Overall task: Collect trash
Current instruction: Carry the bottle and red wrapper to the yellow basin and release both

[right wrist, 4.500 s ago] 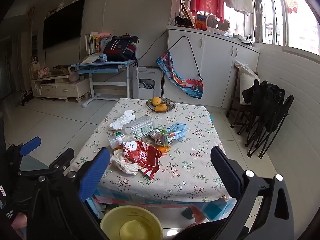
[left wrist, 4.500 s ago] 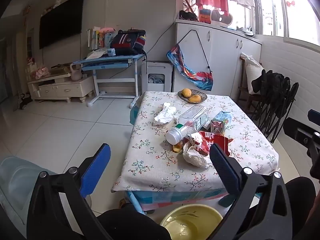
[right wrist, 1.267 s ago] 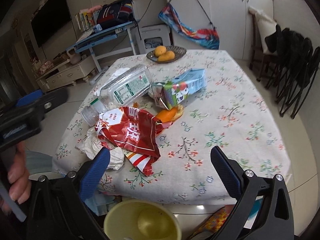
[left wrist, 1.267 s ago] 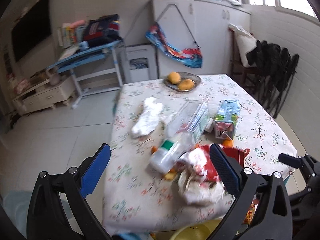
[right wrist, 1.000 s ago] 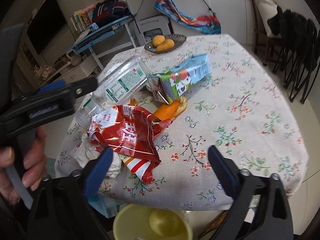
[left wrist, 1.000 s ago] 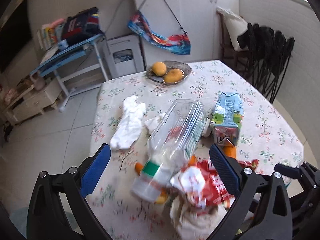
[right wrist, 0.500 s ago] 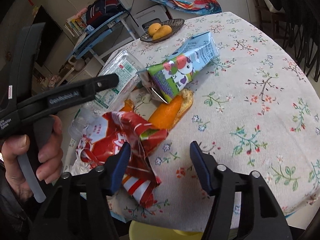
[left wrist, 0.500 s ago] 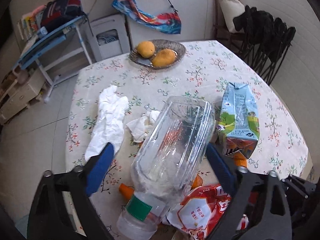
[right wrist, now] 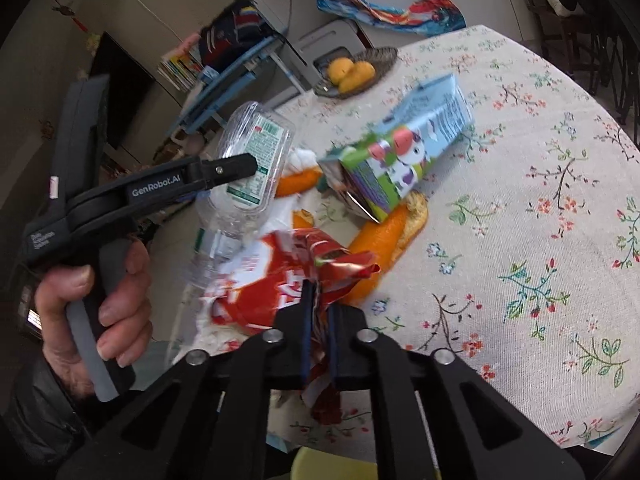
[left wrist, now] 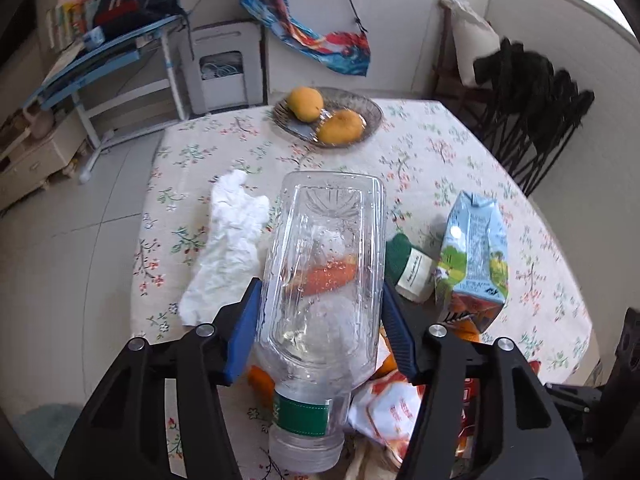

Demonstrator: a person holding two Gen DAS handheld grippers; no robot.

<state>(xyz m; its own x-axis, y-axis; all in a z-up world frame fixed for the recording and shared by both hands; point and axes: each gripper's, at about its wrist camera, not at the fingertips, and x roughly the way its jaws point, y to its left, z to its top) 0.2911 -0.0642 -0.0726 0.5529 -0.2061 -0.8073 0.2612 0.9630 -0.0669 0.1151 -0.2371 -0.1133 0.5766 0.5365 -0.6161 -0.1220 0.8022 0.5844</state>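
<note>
A clear bottle (left wrist: 320,280) lies on its side on the surface (left wrist: 440,160), base toward the far edge, green-banded neck toward the near edge. A crumpled white tissue (left wrist: 228,240) lies beside it toward the left edge. A blue and green carton (left wrist: 472,256) lies tipped over toward the right edge, a small green-capped container (left wrist: 408,268) between it and the bottle. Orange peel (right wrist: 380,240) rests against the carton. A crumpled red wrapper (right wrist: 280,280) lies at the near edge.
</note>
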